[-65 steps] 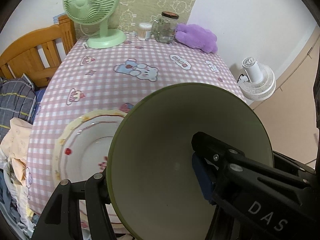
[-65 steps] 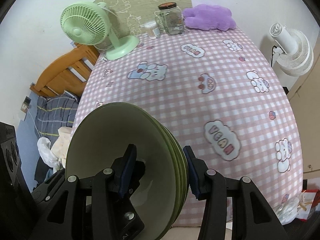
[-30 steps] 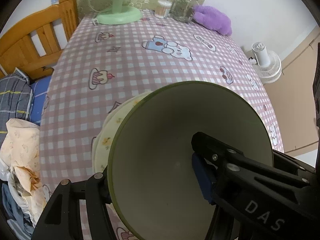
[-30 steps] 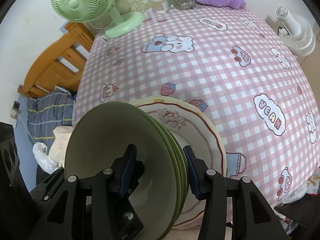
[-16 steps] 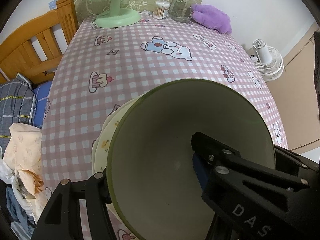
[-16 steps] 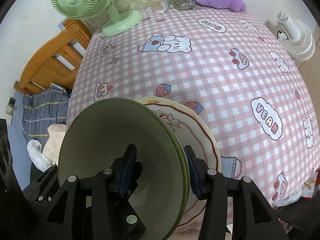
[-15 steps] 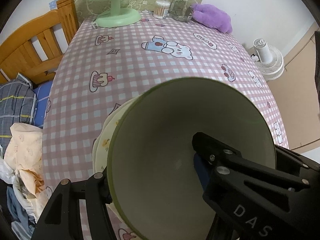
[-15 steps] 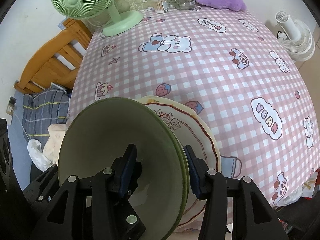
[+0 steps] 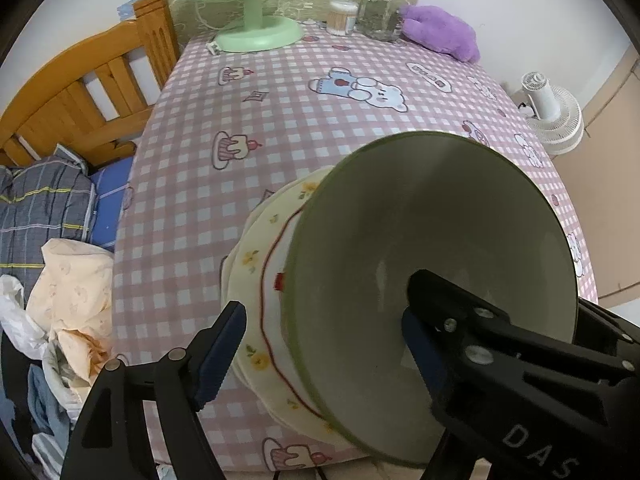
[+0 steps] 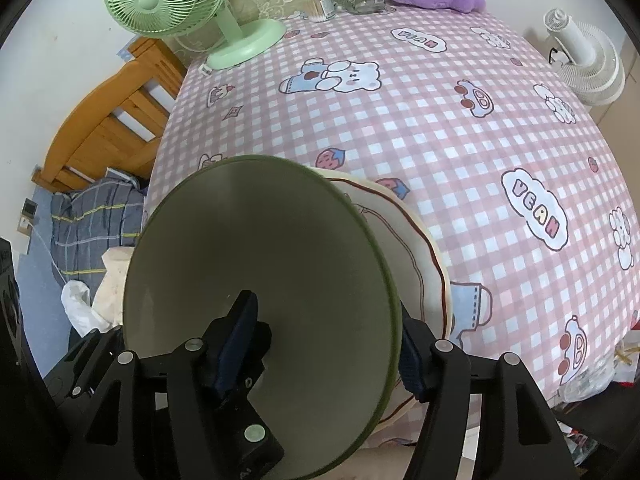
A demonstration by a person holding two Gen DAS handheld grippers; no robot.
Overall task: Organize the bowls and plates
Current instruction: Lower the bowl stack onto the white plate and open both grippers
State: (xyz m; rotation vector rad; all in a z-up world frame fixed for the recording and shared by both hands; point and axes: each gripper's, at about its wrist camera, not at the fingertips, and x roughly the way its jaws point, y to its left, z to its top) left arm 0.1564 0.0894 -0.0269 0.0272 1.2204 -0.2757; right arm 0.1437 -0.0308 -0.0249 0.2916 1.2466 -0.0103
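Pink checked cloth covered the worktop (image 9: 280,128), with a green fan (image 10: 168,0) at the back. Near its front edge sat the green bowl (image 9: 432,264) on the flowered plate (image 9: 256,256). Both sets of jaws had just been opening. The left gripper (image 9: 320,340) had its jaws spread, the outer one clear of the bowl wall. The right gripper (image 10: 328,340) also stood loose around the rim. The bowl looked put down, so that stack was likely done. Only the left view showed the plate's yellow flowers; only the right view showed its brown rim line.
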